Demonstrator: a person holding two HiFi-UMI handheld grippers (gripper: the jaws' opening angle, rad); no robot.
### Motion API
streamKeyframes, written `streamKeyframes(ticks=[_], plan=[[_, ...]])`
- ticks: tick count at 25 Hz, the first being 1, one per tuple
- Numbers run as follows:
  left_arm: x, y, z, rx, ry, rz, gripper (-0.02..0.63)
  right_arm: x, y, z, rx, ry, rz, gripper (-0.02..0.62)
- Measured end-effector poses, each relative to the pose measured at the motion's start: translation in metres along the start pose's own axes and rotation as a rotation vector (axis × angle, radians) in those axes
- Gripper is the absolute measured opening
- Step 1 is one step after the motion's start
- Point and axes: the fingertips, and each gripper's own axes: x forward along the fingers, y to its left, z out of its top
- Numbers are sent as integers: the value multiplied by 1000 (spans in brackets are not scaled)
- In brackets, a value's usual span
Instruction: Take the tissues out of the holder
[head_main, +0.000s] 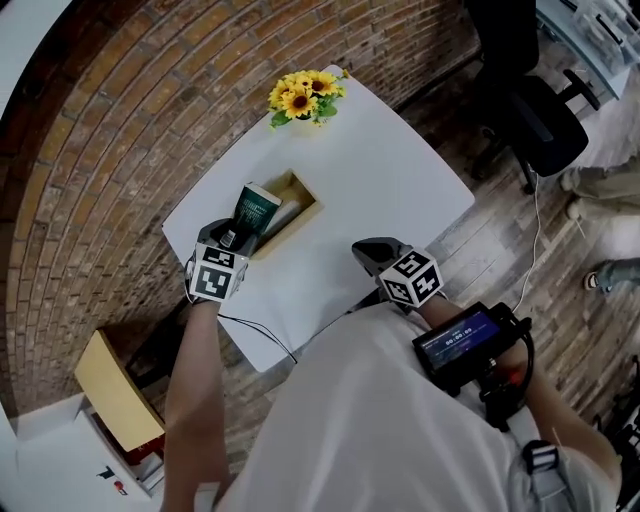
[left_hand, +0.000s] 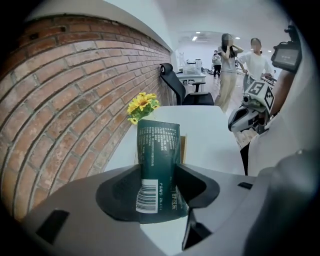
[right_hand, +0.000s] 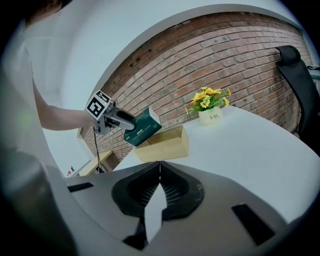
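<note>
White table (head_main: 380, 180) beside a brick wall (left_hand: 75, 110), flowers (head_main: 305, 95) at the corner. Left gripper (head_main: 240, 238) is clamped on the tissues (left_hand: 158, 150). Right gripper (right_hand: 159, 169) is pinched together, empty.

Bright even daylight, soft shadows, strong fisheye edges

The only word I can read is "Life", written in dark letters on the white flower pot (right_hand: 213, 117). The dark green tissue pack (left_hand: 158, 155) carries much white print. There is a block of small lines on its upper part, a white barcode label low down with digits beside it, and some larger characters next to that. All of it is too small or blurred to read. The screen (head_main: 463, 337) shows pale digits, not clear. Each marker cube (head_main: 217, 273) bears black-and-white square patterns, without letters.
</note>
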Motion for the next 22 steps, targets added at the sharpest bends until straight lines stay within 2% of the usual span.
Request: streamKeyframes(ticks=[5, 10, 14, 22], plan=[[-24, 4, -8, -94, -44, 30, 230, 8, 12, 0, -19, 11, 35, 6], [-41, 9, -30, -210, -55, 57, 230, 17, 23, -1, -34, 27, 69, 6], [-50, 16, -62, -302, -33, 90, 230, 24, 31, 0, -48, 43, 96, 6], [-55, 13, -141, -546, 48, 123, 230, 40, 46, 0, -72, 72, 141, 6]])
